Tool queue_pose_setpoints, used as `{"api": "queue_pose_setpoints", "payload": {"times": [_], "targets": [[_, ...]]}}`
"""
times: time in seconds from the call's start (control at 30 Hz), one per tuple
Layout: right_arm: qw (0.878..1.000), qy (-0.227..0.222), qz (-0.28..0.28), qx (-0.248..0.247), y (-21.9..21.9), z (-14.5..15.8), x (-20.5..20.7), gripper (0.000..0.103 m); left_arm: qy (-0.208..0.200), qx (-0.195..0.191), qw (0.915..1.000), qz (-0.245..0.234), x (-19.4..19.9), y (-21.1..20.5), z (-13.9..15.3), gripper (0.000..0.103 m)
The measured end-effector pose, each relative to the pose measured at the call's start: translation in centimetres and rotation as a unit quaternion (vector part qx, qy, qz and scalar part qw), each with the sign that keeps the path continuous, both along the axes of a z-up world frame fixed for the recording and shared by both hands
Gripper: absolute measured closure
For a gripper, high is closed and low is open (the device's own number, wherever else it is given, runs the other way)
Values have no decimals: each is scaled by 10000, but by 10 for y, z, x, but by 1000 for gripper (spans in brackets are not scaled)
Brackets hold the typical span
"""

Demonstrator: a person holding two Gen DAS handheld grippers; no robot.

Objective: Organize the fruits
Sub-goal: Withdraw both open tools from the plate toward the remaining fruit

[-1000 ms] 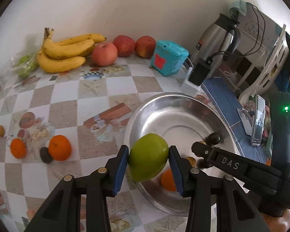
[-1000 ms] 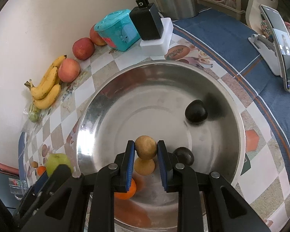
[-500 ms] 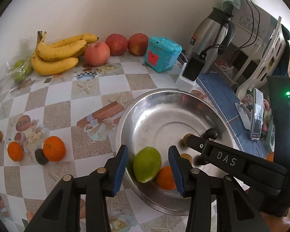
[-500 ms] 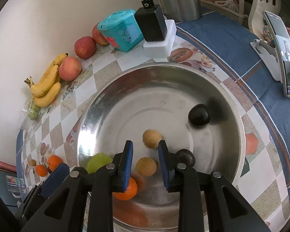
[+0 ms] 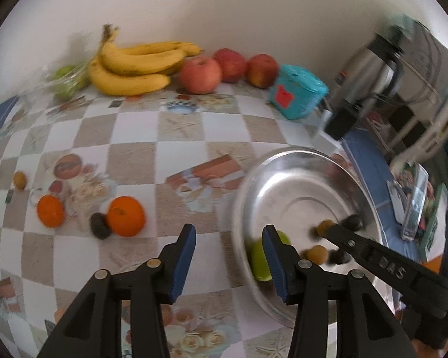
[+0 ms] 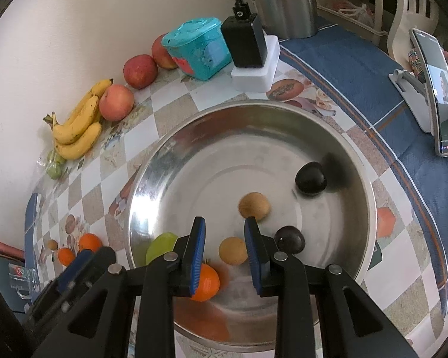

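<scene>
A steel bowl (image 6: pixel 283 107) holds a green fruit (image 5: pixel 258 261), an orange (image 6: pixel 206 282), two brown fruits (image 6: pixel 254 205) (image 6: pixel 233 250) and two dark fruits (image 6: pixel 310 177) (image 6: pixel 289 240). My left gripper (image 5: pixel 228 238) hangs over the table just left of the bowl's rim (image 5: pixel 283 155). Its jaws are opening and nothing is between them. My right gripper (image 6: pixel 224 229) is above the bowl's near side, its jaws a little apart and gripping nothing. One brown fruit lies in the bowl below the gap. Two oranges (image 5: pixel 125 216) (image 5: pixel 50 211) and a dark fruit (image 5: pixel 99 226) lie on the table at the left.
Against the wall are bananas (image 5: pixel 134 68), three apples (image 5: pixel 200 74), a bag of green fruit (image 5: pixel 65 80) and a teal box (image 5: pixel 297 92). A kettle (image 5: pixel 370 71) and a charger block (image 6: pixel 248 44) stand behind the bowl. A phone on a stand (image 6: pixel 439 95) is at the right.
The left gripper let the green fruit go into the bowl and moved left over the table. The right gripper released a brown fruit, which rolled further into the bowl.
</scene>
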State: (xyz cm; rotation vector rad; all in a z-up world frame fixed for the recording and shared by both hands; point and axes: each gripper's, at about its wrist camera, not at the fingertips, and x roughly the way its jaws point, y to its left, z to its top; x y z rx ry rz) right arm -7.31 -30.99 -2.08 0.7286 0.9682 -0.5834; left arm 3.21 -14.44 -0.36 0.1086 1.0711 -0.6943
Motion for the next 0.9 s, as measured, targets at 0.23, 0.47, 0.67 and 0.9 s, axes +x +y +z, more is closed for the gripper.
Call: {"api": "queue_pose_setpoints", "payload": {"times": [0.23,0.47,0.67,0.9], "targets": [[9996,26,263,-21,14,3,6,75,18,295,9977,607,17,27,1,53],[9981,63,587,-186,32,9,14,76,52,392,9938,1035,30,54,6,53],[9969,46,736,-266,40,13,17,76,74,387,9920,1201,32,67,9,53],[9965,81,782,-266,42,12,18,75,109,447,9919,1183,31,65,7,41]]}}
